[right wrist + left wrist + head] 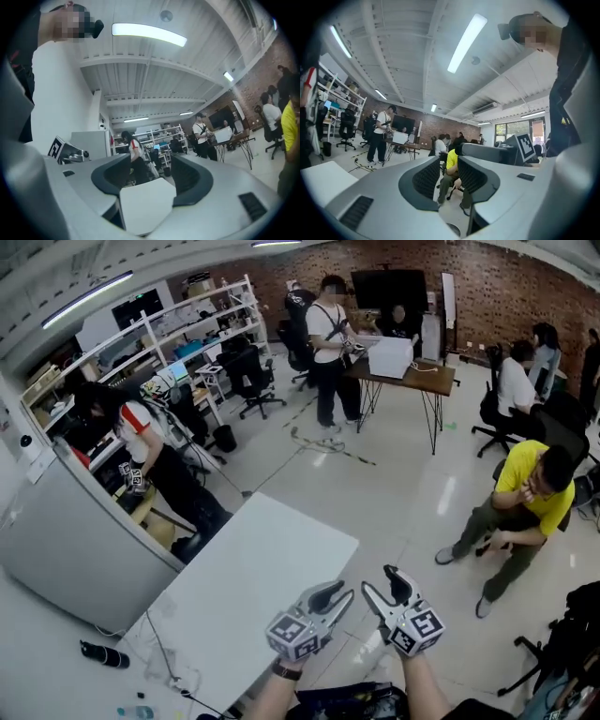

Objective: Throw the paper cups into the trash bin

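No paper cup shows in any view. A small dark bin (pixel 225 438) stands on the floor far back by the shelves. Both grippers are raised at the bottom of the head view, pointing forward over the near end of a white table (pixel 253 587). My left gripper (pixel 336 594) (pixel 449 171) has a narrow gap between its jaws and nothing in it. Beside it, my right gripper (pixel 380 580) (pixel 152 176) has its jaws wider apart, also with nothing between them; the white table (pixel 145 206) lies beyond them.
A grey cabinet (pixel 66 540) stands left of the table, with a dark bottle (pixel 103 653) on the floor near it. A person in a yellow shirt (pixel 530 488) sits at the right. Others stand by the shelves and a desk (pixel 412 376). Cables (pixel 319 442) cross the floor.
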Action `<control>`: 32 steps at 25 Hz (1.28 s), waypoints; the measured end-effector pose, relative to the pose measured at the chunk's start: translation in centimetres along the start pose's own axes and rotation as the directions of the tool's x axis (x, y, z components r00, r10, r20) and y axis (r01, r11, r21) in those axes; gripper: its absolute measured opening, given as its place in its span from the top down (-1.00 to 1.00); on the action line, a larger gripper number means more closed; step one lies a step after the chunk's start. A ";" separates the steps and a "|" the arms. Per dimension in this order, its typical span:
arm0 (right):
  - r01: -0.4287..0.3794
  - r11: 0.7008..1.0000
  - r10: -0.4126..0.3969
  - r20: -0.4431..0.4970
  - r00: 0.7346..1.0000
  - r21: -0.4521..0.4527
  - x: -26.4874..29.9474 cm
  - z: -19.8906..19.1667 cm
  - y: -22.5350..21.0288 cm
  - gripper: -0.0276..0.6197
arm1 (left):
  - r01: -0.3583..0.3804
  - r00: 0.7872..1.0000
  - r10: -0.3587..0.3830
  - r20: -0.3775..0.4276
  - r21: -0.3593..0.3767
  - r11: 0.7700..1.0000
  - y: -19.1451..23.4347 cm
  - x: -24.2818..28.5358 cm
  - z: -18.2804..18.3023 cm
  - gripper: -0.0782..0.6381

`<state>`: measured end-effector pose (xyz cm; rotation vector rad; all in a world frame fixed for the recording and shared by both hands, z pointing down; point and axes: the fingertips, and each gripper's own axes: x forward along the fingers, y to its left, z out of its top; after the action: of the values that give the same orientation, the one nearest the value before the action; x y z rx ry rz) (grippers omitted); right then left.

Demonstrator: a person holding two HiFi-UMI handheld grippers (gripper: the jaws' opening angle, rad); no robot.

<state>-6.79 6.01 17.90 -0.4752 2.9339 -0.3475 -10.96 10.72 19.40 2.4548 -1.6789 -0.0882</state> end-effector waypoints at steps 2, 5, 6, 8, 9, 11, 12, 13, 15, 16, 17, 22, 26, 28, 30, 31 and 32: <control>-0.042 0.999 0.042 -0.009 0.999 0.008 1.5 -0.4 5.7 0.08 | -0.020 0.999 0.021 0.046 -0.026 0.999 0.8 -5.1 1.2 0.45; -0.038 0.998 0.040 -0.038 0.998 0.054 1.7 -1.4 12.2 0.08 | -0.026 0.994 0.037 0.105 -0.105 0.994 0.5 -11.8 2.3 0.45; -0.020 0.997 0.023 -0.040 0.999 0.075 1.5 -1.8 12.7 0.08 | -0.015 0.990 0.034 0.136 -0.136 0.991 0.6 -12.9 2.7 0.45; -0.004 0.995 0.008 -0.041 0.999 0.098 1.5 -2.4 12.7 0.08 | -0.008 0.982 0.040 0.187 -0.167 0.986 1.6 -14.0 3.3 0.45; -0.008 0.995 0.014 -0.054 0.998 0.099 1.5 -2.8 13.0 0.08 | -0.016 0.980 0.052 0.195 -0.179 0.984 2.0 -14.7 3.1 0.45; -0.033 0.994 0.044 -0.096 0.994 0.106 1.2 -3.9 14.3 0.09 | -0.036 0.975 0.082 0.204 -0.221 0.975 2.3 -16.7 2.4 0.45; -0.047 0.993 0.059 -0.114 0.992 0.111 1.1 -4.3 15.1 0.09 | -0.041 0.973 0.094 0.211 -0.243 0.969 2.3 -17.7 2.0 0.45; -0.058 0.992 0.072 -0.128 0.989 0.113 1.1 -4.6 15.8 0.08 | -0.041 0.972 0.098 0.213 -0.258 0.965 2.2 -18.5 1.6 0.45; -0.080 0.992 0.095 -0.141 0.985 0.102 1.4 -4.8 16.8 0.09 | -0.041 0.974 0.095 0.204 -0.254 0.966 2.0 -19.4 0.9 0.45; -0.094 0.991 0.107 -0.143 0.984 0.094 1.6 -4.7 17.3 0.09 | -0.044 0.975 0.094 0.199 -0.241 0.970 1.9 -19.6 0.9 0.45; -0.110 0.990 0.122 -0.145 0.982 0.087 1.7 -4.5 17.7 0.09 | -0.047 0.976 0.093 0.196 -0.228 0.973 1.7 -19.8 1.1 0.45; -0.193 0.980 0.197 -0.166 0.966 0.038 0.8 -3.4 19.7 0.15 | -0.011 0.985 0.042 0.168 -0.180 0.984 -1.2 -20.2 2.5 0.45; -0.224 0.973 0.231 -0.153 0.961 0.059 0.0 -3.4 20.3 0.16 | 0.076 0.986 -0.047 0.161 -0.182 0.980 -3.9 -19.9 2.3 0.45; -0.241 0.968 0.248 -0.137 0.959 0.067 0.0 -3.1 20.6 0.16 | 0.105 0.984 -0.076 0.160 -0.184 0.977 -4.4 -19.6 2.3 0.45; -0.255 0.963 0.264 -0.130 0.956 0.083 0.0 -2.9 20.7 0.17 | 0.116 0.983 -0.084 0.165 -0.191 0.975 -4.6 -19.4 2.2 0.46; -0.261 0.961 0.271 -0.128 0.954 0.092 -0.1 -2.9 20.7 0.17 | 0.124 0.981 -0.090 0.171 -0.197 0.973 -4.7 -19.3 2.3 0.46; -0.265 0.959 0.276 -0.126 0.953 0.096 -0.2 -2.8 20.7 0.17 | 0.135 0.979 -0.100 0.176 -0.199 0.971 -4.9 -19.3 2.3 0.46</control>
<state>-13.19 25.71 15.43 -0.0350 3.0491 -0.4729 -13.84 30.17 15.41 2.4402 -1.4927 -0.4714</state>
